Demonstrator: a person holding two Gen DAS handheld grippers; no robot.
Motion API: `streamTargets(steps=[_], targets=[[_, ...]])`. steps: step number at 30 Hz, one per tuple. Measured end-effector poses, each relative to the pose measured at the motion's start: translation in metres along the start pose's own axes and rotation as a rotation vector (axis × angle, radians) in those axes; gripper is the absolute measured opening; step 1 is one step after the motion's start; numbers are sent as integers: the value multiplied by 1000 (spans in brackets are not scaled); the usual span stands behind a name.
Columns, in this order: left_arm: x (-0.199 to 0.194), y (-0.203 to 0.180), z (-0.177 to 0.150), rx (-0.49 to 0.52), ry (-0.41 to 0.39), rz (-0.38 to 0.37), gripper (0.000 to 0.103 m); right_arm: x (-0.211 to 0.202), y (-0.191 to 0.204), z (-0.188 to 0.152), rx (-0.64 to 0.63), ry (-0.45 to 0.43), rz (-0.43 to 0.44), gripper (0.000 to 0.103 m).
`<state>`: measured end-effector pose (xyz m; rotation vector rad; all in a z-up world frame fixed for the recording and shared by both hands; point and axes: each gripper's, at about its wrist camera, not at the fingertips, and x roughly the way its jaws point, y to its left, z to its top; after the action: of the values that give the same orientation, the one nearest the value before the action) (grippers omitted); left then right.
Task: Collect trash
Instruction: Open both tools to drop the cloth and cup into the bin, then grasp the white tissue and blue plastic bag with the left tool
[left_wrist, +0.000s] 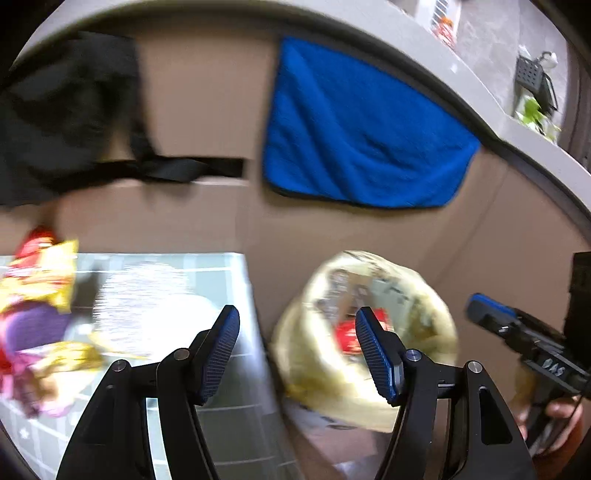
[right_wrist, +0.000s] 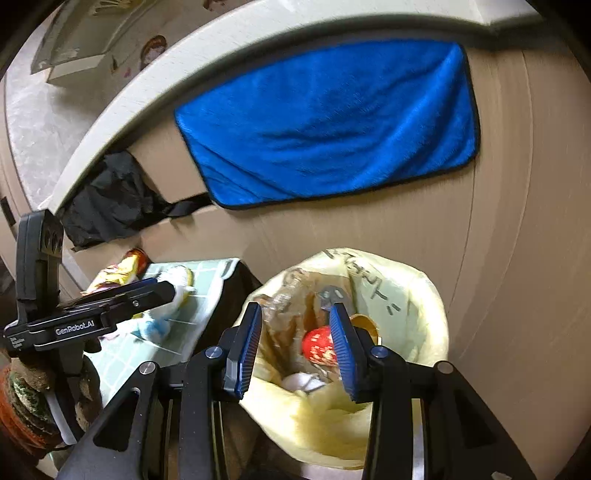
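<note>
A bin lined with a pale yellow bag (right_wrist: 417, 295) stands open beside a low table; it also shows in the left wrist view (left_wrist: 317, 369). Inside lie a red wrapper (right_wrist: 317, 345), clear plastic and white paper. My right gripper (right_wrist: 297, 350) is open and empty just above the bin's mouth. My left gripper (left_wrist: 297, 352) is open and empty between the table and the bin. Snack wrappers (left_wrist: 37, 280) in yellow, red and purple and a white crumpled piece (left_wrist: 147, 295) lie on the table's tiled top (left_wrist: 225, 273).
A blue towel (right_wrist: 332, 122) hangs on the beige wall behind the bin. A black bag (right_wrist: 107, 199) hangs to its left. A grey counter edge (right_wrist: 122, 107) runs above. The left gripper shows in the right wrist view (right_wrist: 162, 291).
</note>
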<state>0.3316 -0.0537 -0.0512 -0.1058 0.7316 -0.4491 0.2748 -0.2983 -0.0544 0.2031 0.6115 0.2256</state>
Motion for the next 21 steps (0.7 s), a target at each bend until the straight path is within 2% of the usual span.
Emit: streamTargets(steps=[5, 10, 13, 15, 19, 21], targets=[[-29, 52, -12, -71, -51, 73, 66, -4, 31, -1, -45, -29, 19, 37], [-36, 81, -33, -86, -19, 100, 66, 7, 60, -9, -76, 4, 73, 37], [-29, 85, -43, -82, 47, 54, 68, 12, 72, -13, -86, 16, 83, 37], [-25, 77, -47, -59, 52, 51, 68, 14, 78, -15, -95, 24, 85, 37], [-14, 55, -45, 44, 33, 108, 68, 15, 82, -20, -101, 37, 78, 37], [-1, 52, -42, 57, 42, 144, 68, 14, 81, -21, -99, 40, 76, 37]])
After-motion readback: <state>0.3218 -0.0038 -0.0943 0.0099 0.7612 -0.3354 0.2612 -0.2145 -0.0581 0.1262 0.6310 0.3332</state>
